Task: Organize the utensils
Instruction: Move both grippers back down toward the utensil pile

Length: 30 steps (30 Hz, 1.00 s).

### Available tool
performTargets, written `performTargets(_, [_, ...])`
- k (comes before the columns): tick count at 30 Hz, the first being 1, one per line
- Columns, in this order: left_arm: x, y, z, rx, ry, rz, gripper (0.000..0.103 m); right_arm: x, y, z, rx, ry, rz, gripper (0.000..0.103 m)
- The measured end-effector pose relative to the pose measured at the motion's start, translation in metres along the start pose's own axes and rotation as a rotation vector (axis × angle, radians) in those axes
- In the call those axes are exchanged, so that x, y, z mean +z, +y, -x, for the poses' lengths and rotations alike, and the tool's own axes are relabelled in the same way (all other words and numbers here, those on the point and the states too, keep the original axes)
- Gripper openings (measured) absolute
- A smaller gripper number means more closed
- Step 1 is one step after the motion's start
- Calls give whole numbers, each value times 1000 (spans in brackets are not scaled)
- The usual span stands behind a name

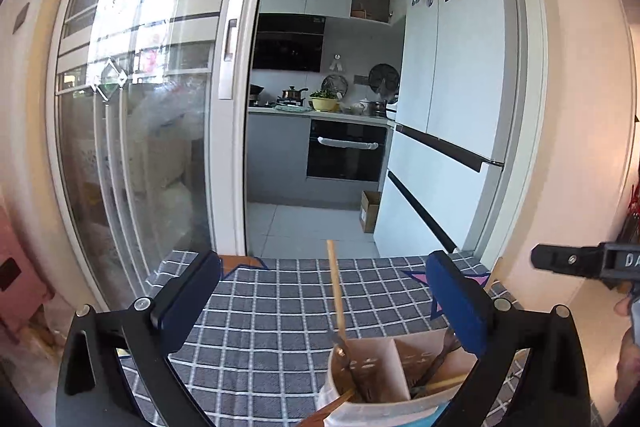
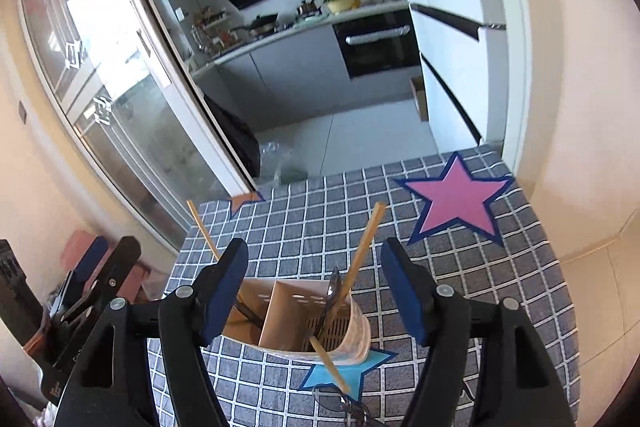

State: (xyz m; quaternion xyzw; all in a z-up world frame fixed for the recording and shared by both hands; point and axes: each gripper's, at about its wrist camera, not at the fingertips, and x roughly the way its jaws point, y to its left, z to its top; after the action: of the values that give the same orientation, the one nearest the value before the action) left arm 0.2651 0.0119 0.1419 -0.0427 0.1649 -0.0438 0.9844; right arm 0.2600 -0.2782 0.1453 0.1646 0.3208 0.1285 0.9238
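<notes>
A round clear utensil holder point(image 2: 296, 319) with a beige divided insert stands on a blue star point(image 2: 372, 361) on the checked tablecloth point(image 2: 460, 287). One wooden chopstick point(image 2: 364, 247) leans out of its right compartment beside a dark metal utensil point(image 2: 334, 291). Another chopstick point(image 2: 202, 227) sticks up at the left. A third chopstick point(image 2: 330, 365) lies slanted at the holder's front. My right gripper point(image 2: 316, 289) hangs open above the holder, pads touching nothing. My left gripper point(image 1: 324, 301) is open wide above the holder point(image 1: 384, 383) and clear of the upright chopstick point(image 1: 336, 291).
Dark metal cutlery point(image 2: 340, 403) lies on the cloth near the front edge. A pink star point(image 2: 456, 203) marks the cloth's far right. Beyond the table's far edge are a glass sliding door point(image 1: 140, 107), the kitchen and a white fridge point(image 1: 452, 67).
</notes>
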Motion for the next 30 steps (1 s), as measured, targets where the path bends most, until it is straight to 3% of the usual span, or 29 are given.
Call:
performTargets(8, [-22, 28, 26, 18, 40, 48, 103, -24, 0, 29, -5, -32, 1, 72])
performTargets(16, [-53, 37, 47, 29, 109, 20, 103, -56, -9, 43, -41, -21, -11, 73])
performTargets(22, [-97, 34, 47, 7, 282, 11, 103, -92, -16, 42, -46, 48, -26, 73])
performTargets(30, [-167, 9, 45, -63, 560, -56, 103, -161, -28, 6, -69, 279, -41, 73])
